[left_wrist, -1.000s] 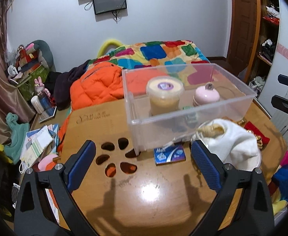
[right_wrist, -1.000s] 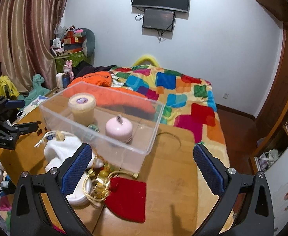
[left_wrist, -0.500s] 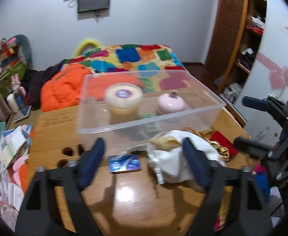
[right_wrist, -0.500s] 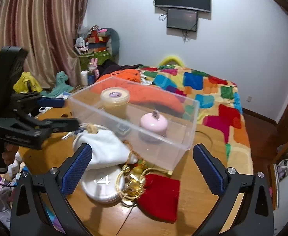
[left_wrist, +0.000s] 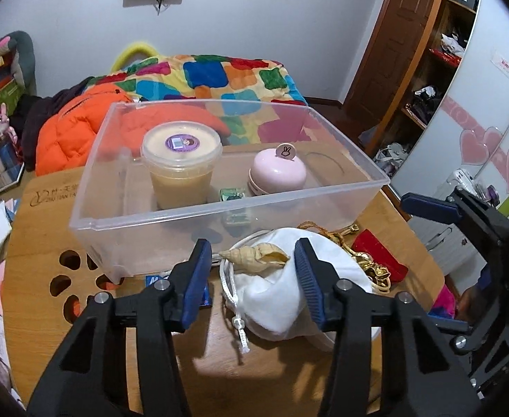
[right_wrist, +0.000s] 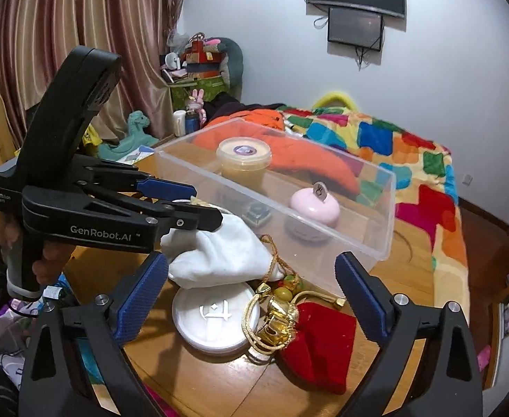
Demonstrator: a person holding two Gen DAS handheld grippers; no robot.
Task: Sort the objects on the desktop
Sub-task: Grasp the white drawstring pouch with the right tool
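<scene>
Clear bin (left_wrist: 191,215) at desk (left_wrist: 39,260) centre; bed behind it. Conch shell (left_wrist: 254,259) lies on white pouch (left_wrist: 275,299) just before bin, long axis across left gripper (left_wrist: 251,271), between its fingers, which have just been narrowing, not yet pressing. Right gripper (right_wrist: 251,299) released, wide, above gold trinket (right_wrist: 275,316).

Clear plastic bin (left_wrist: 219,208) on round wooden table (left_wrist: 39,243); inside: lidded tub (left_wrist: 181,163) left, pink round case (left_wrist: 277,172) right. Before bin: tan spiral seashell (left_wrist: 254,260) atop white drawstring pouch (left_wrist: 278,299); red velvet pouch (right_wrist: 320,344) right.
</scene>
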